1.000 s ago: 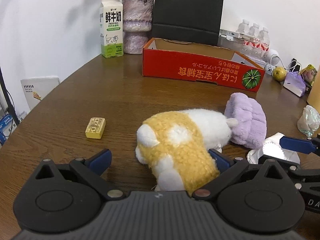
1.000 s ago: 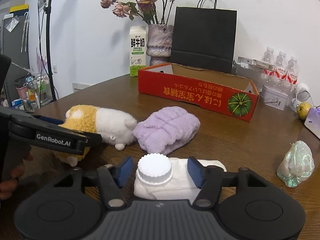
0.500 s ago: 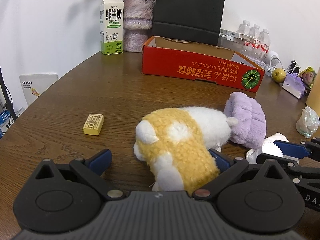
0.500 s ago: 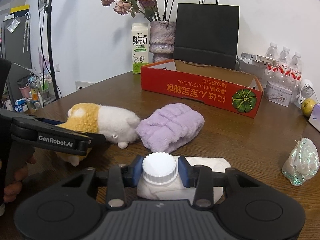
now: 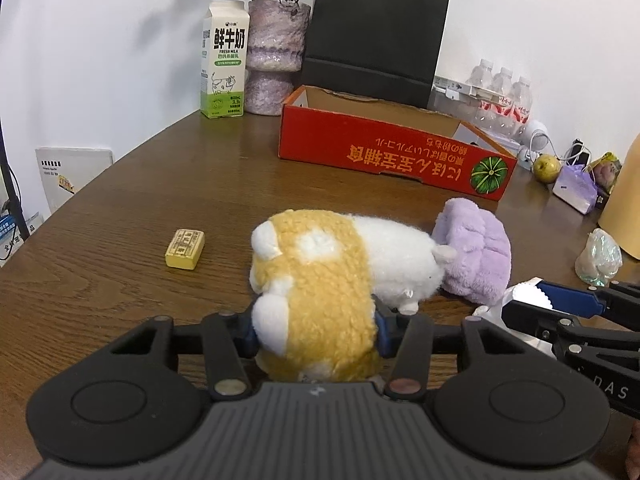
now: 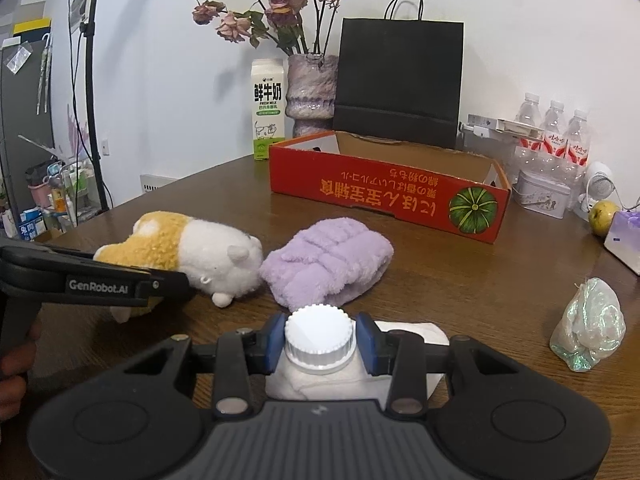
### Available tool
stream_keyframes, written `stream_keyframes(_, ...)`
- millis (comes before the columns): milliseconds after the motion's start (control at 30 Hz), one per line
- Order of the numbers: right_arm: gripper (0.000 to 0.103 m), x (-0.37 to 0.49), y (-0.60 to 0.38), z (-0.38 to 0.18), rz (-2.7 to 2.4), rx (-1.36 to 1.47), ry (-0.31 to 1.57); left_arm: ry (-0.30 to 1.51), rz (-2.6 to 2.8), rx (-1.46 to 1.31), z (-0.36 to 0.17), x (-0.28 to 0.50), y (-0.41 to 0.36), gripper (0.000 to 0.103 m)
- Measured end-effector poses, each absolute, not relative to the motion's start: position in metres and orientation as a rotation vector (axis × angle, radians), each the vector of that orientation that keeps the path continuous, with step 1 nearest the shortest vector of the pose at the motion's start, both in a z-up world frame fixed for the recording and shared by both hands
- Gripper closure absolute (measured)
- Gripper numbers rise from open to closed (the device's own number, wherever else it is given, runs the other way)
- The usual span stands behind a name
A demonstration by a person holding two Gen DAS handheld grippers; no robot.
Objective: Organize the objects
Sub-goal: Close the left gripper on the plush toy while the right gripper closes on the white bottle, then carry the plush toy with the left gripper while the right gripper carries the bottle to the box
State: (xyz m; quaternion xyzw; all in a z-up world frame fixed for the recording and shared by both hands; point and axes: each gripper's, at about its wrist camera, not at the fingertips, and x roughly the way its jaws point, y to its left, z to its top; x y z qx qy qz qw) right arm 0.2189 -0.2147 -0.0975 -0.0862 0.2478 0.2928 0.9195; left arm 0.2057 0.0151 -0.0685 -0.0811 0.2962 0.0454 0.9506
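Observation:
My left gripper [image 5: 314, 334] is shut on the rear of a yellow and white plush toy [image 5: 328, 272], which lies on the brown table [image 5: 160, 200]; the toy also shows in the right wrist view [image 6: 192, 250]. My right gripper [image 6: 320, 344] is shut on the white ribbed cap of a white pouch [image 6: 320, 334] that lies on the table. A purple fluffy cloth [image 6: 326, 262] lies between the toy and the pouch, touching the toy's head. A red open cardboard box [image 6: 384, 196] stands behind them.
A small yellow block [image 5: 185, 249] lies left of the toy. A crumpled iridescent wrapper [image 6: 590, 324] lies at the right. At the back stand a milk carton [image 5: 223, 60], a vase [image 5: 274, 60], a black paper bag [image 5: 374, 36] and water bottles [image 6: 554, 136].
Both grippers have closed: the left one onto the plush toy, the right one onto the pouch's cap. Both cameras sit slightly higher than before.

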Motion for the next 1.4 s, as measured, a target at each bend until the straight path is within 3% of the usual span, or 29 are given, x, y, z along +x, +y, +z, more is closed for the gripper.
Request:
stream_keyframes(700,0.066,0.218,-0.224,-0.075,0.574,-0.151,0.423,0.530,0.084,-0.143,-0.039,0.197,0.015,0.052)
stream_keyframes(1400,0.066,0.253,-0.215,-0.035,0.554,-0.125,0.339,0.457,0.054,-0.135,-0.001,0.239,0.005,0.052)
